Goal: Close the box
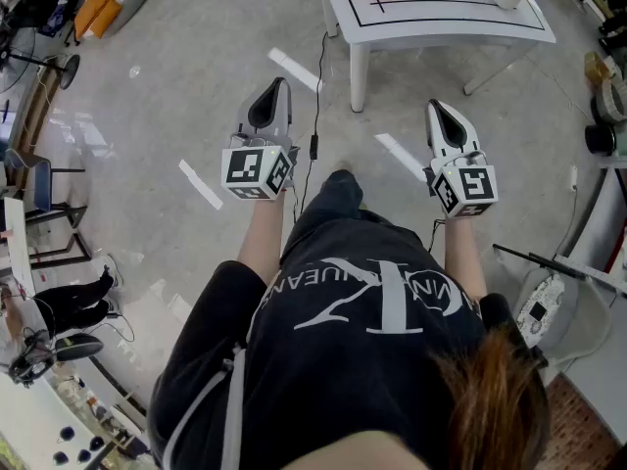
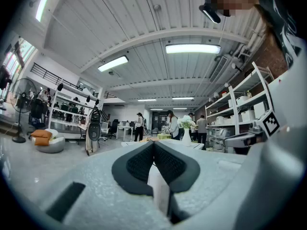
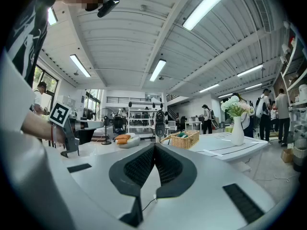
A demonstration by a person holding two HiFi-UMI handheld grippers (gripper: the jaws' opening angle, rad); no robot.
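**Both jaws shut, short of the worktop**

The left gripper (image 2: 154, 143) has its jaws closed tip to tip with nothing between them. The right gripper (image 3: 154, 145) has its jaws pressed together the same way, also empty. The person holds both level and well apart, pointing toward the white worktop (image 1: 441, 23). Both stop short of it, over the floor (image 1: 196, 86). The left gripper is off the worktop's near left corner and the right one is below its near edge. A black cable (image 1: 319, 86) runs from that corner down between them. A wicker basket (image 3: 182, 139) stands on the worktop toward its left end, with a white vase (image 3: 237, 129) of flowers to its right. Whether the basket is the box to be closed, I cannot tell.
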